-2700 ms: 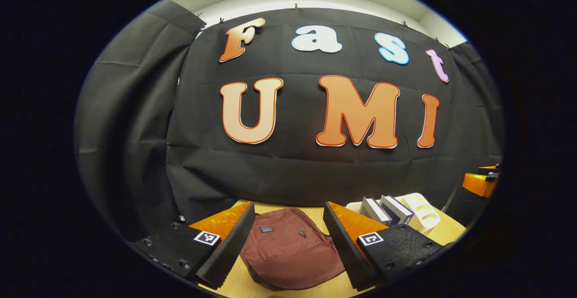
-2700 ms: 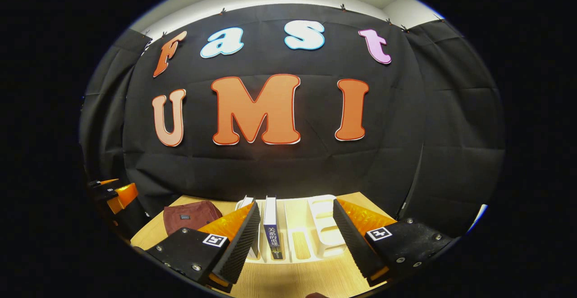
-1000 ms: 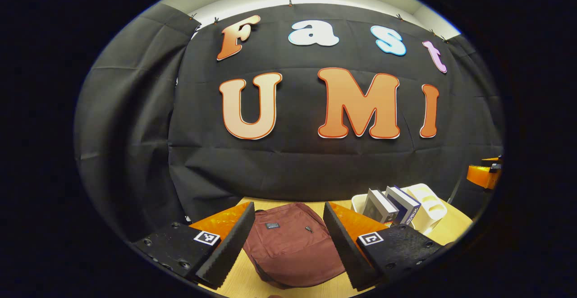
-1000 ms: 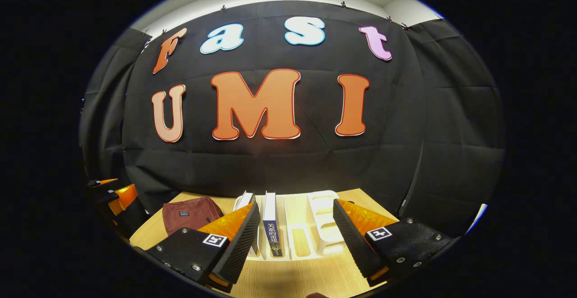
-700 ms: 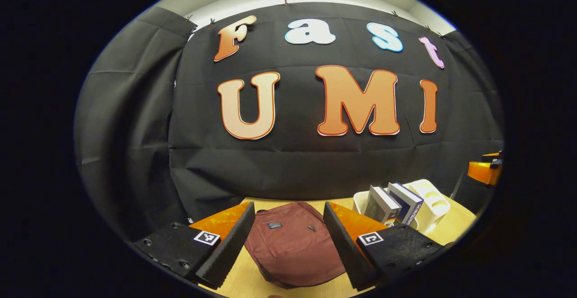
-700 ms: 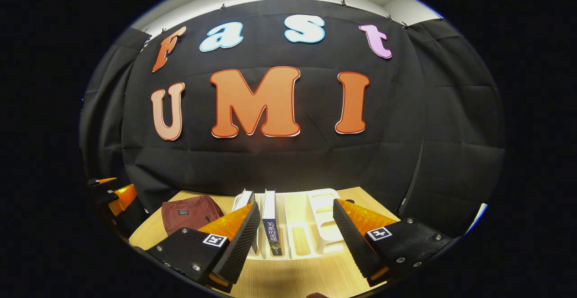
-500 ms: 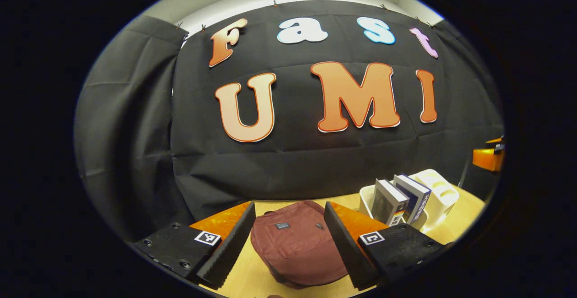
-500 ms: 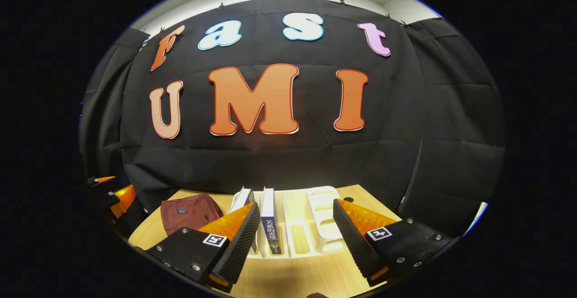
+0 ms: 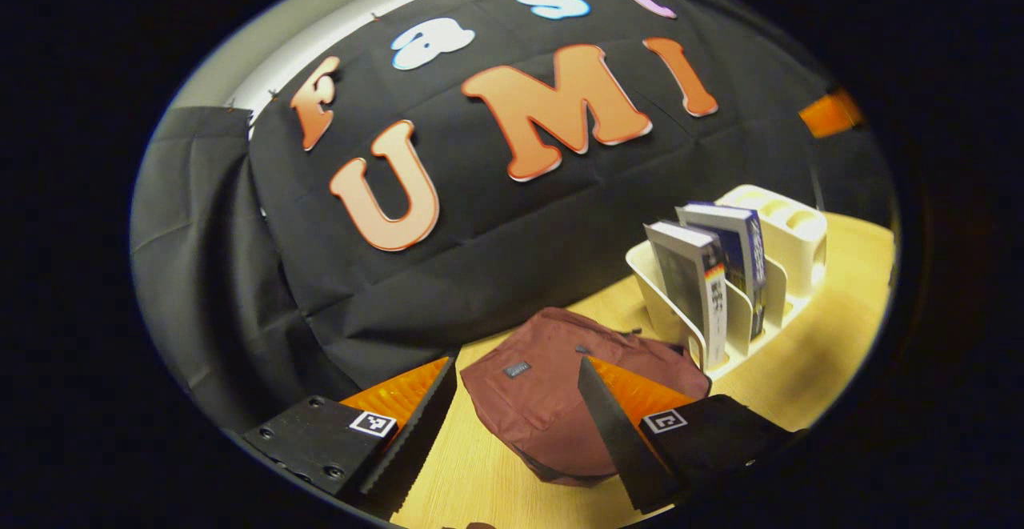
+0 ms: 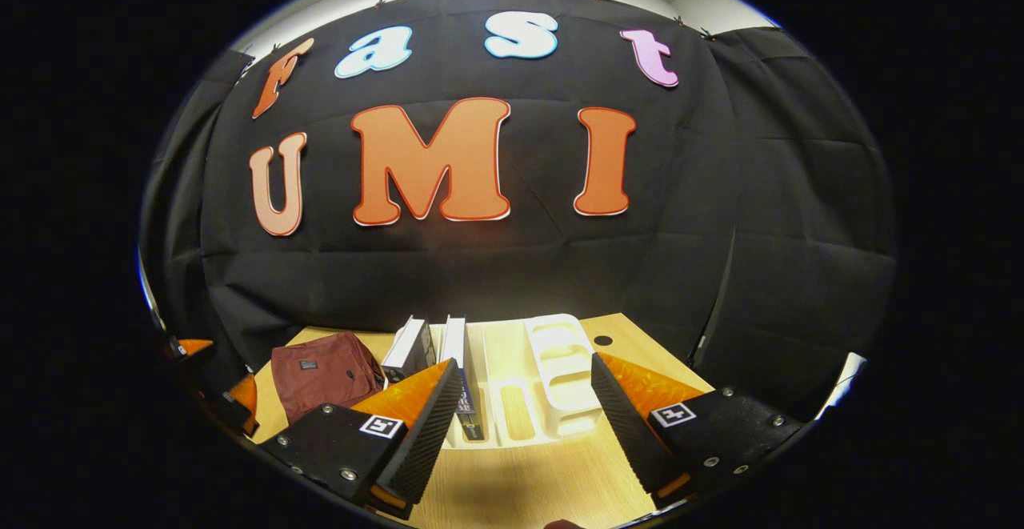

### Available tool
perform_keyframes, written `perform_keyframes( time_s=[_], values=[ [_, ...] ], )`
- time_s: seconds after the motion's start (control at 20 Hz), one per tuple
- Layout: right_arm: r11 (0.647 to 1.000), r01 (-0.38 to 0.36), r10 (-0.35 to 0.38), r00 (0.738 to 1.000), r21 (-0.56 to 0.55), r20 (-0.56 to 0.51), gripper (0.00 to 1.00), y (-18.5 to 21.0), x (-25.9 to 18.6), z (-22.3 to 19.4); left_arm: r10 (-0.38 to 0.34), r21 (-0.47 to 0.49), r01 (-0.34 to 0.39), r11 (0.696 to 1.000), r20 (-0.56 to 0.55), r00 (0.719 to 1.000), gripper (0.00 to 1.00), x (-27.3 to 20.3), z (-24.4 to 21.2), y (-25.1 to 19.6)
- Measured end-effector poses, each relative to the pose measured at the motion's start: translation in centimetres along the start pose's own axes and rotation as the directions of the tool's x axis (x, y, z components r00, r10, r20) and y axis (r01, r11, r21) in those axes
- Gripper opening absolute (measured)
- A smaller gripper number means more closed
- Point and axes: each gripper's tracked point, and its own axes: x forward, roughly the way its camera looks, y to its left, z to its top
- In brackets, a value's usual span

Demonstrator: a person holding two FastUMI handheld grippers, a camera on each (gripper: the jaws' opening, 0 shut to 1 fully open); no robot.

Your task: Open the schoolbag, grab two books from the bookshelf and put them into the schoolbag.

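with both sets of jaws spread and empty, i steer my left gripper (image 9: pixel 512 425) over the closed schoolbag (image 9: pixel 560 401) lying flat on the worktop (image 9: pixel 808 353) beside the bookshelf (image 9: pixel 788 233), aiming for its zipper pull, while my right gripper (image 10: pixel 524 425) faces the two upright books (image 10: pixel 436 345).

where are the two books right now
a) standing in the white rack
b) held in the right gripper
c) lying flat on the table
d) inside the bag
a: both books stand upright in the white rack, beside the closed bag.
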Motion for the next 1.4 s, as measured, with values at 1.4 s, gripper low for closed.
perform_keyframes(
  time_s=[1.4],
  values=[
    [0.98,0.191,-0.196,0.972,-0.049,-0.128,0.97,-8.0,0.3,-3.5,-0.279,0.259,0.366,0.894,-0.317,0.906,0.98,7.2,-12.0,-17.4]
  ],
)
